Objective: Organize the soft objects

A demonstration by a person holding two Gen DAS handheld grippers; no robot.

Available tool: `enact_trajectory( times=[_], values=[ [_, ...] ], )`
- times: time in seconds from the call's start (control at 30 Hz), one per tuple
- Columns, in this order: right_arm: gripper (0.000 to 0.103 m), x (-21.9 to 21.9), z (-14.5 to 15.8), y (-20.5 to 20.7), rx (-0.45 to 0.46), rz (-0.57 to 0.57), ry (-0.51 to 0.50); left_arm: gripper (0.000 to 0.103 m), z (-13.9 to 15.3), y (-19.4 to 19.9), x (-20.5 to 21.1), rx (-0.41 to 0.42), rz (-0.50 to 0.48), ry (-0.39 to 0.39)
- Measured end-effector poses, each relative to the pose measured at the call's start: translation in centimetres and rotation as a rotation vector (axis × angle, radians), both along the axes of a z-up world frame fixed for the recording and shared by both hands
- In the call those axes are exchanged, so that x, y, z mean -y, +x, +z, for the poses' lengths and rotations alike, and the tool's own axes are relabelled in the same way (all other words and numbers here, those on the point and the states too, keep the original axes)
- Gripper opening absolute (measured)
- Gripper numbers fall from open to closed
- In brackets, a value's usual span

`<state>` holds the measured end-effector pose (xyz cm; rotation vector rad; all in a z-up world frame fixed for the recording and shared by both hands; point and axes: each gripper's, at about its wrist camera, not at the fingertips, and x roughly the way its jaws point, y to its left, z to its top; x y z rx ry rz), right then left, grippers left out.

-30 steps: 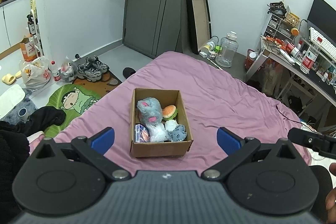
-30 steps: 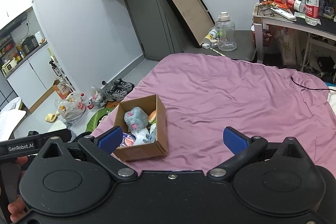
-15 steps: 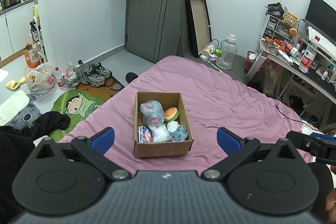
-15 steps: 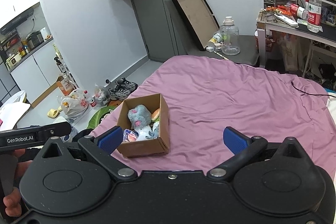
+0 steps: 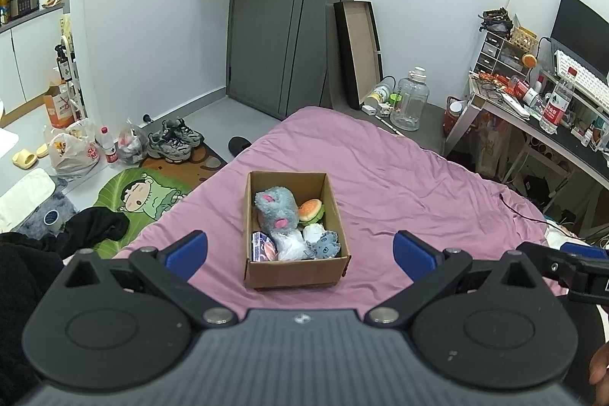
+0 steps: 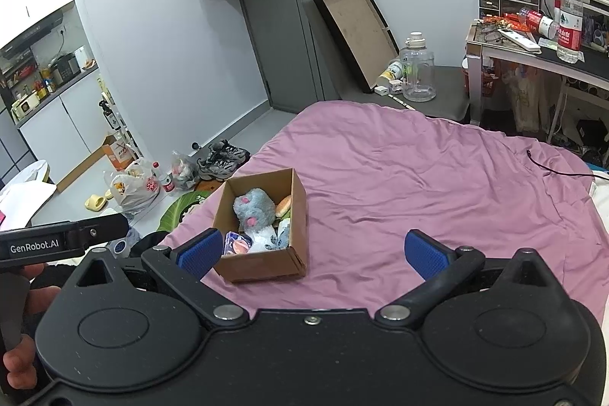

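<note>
The soft toys (image 5: 283, 215) lie packed in the cardboard box (image 5: 295, 271) on the bed (image 5: 418, 185), at 12 o'clock from the released, empty left gripper (image 5: 300, 250). The right gripper (image 6: 312, 250) is released too. Sorting looks finished.

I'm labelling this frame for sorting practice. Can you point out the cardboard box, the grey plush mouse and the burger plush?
cardboard box (image 5: 295, 276): left wrist view, on its near outer wall.
grey plush mouse (image 5: 275, 208): left wrist view, on its furry body.
burger plush (image 5: 309, 209): left wrist view, on its bun top.
</note>
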<state>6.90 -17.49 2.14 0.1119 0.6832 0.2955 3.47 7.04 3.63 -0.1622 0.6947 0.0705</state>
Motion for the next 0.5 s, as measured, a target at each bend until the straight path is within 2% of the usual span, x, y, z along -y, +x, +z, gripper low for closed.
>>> enact_trajectory(
  times=[0.5],
  values=[
    [0.103,0.28,0.08,-0.11,-0.003,0.000,0.006,0.103,0.23,0.04,0.63,-0.004,-0.016,0.019]
  ],
)
